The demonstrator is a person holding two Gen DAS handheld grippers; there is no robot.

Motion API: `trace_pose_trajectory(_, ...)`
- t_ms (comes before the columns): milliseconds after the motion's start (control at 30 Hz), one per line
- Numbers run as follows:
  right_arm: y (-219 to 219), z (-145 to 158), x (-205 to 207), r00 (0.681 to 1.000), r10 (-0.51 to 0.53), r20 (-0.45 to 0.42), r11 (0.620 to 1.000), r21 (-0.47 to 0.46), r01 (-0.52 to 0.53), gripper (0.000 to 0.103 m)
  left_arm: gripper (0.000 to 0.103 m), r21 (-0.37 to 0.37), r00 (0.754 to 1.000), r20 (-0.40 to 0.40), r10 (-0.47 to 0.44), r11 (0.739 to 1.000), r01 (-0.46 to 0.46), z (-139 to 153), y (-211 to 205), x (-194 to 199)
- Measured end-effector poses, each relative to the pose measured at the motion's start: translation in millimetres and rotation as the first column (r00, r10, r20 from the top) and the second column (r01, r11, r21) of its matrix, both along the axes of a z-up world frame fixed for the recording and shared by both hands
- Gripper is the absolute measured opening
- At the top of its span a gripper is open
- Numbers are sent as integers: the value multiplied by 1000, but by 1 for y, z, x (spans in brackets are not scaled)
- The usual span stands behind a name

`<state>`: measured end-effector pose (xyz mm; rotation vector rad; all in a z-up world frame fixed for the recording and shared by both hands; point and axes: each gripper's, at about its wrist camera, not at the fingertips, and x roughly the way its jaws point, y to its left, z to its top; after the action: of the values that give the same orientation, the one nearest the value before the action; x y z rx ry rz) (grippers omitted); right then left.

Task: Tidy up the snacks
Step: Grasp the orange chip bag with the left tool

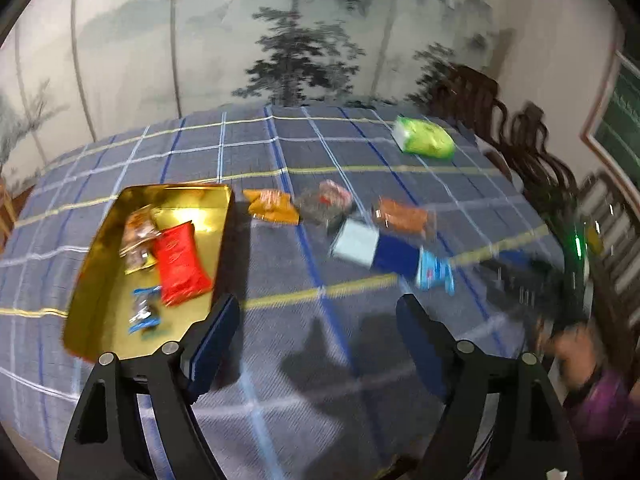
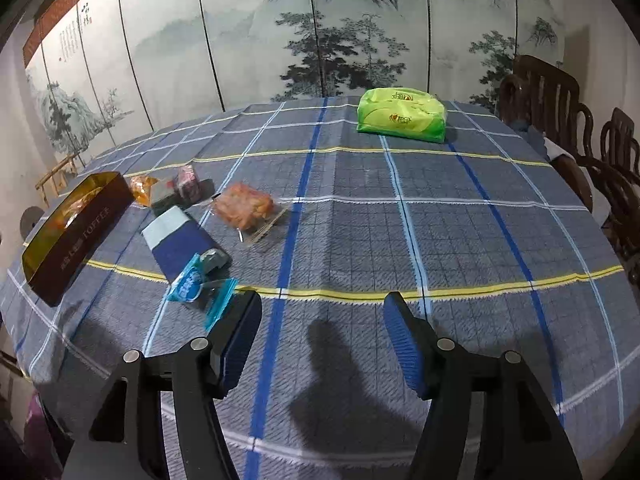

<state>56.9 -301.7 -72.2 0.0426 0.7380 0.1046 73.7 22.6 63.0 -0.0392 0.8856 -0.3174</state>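
Hovering over the checked worktop [image 2: 360, 220]: left claw [image 1: 318, 320] open, empty | right claw [image 2: 322, 312] open, empty | gold tin [image 1: 100, 280] at left holds red packet [image 1: 180, 264] and small snacks | orange packet [image 2: 244, 206], blue box [image 2: 180, 244], light-blue wrapper [image 2: 192, 282] lie loose beside tin | green tissue pack [image 2: 402, 114] far side

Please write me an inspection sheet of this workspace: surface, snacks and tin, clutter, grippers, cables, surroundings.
Surface: table under a blue checked cloth.
Job's things: gold tin holds a red packet and a few small snacks; outside it lie an orange packet, a blue pouch, a light-blue wrapper and more small packets.
Clutter: green tissue pack at the far side.
Grippers: left gripper open, empty; right gripper open, empty.
Cables: nothing seen.
Surroundings: painted folding screen, dark wooden chairs.
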Motion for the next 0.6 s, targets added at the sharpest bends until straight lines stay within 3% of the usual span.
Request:
trace_pose_trajectory(100, 1, -5, 4, 1000, 25, 11, 999, 27, -25, 67, 77, -75, 993, -28, 117, 990, -119, -5, -8, 32)
trace_pose_trajectory(200, 2, -13, 6, 999, 44, 0, 996, 76, -44, 68, 75, -154, 959, -119, 258, 949, -274, -18, -13, 74)
trace_pose_trajectory(333, 1, -12, 3, 997, 79, 25, 990, 117, -81, 70, 63, -213, 870, -243, 428, 852, -479, -44, -9, 126)
trace_pose_trajectory(400, 0, -13, 4, 995, 96, 20, 985, 139, -98, 70, 55, -237, 814, -311, 491, 789, -567, -60, -2, 146)
trace_pose_trajectory(433, 0, -12, 4, 994, 108, 27, 982, 151, -111, 70, 50, -235, 798, -326, 508, 774, -588, -65, -1, 152)
trace_pose_trajectory(500, -1, -12, 2, 992, 120, 40, 978, 169, -125, 70, 49, -227, 751, -366, 550, 729, -645, -79, 4, 165)
trace_pose_trajectory(600, -4, -11, 0, 988, 147, 57, 967, 202, -155, 70, 49, -200, 708, -389, 590, 696, -690, -92, 6, 177)
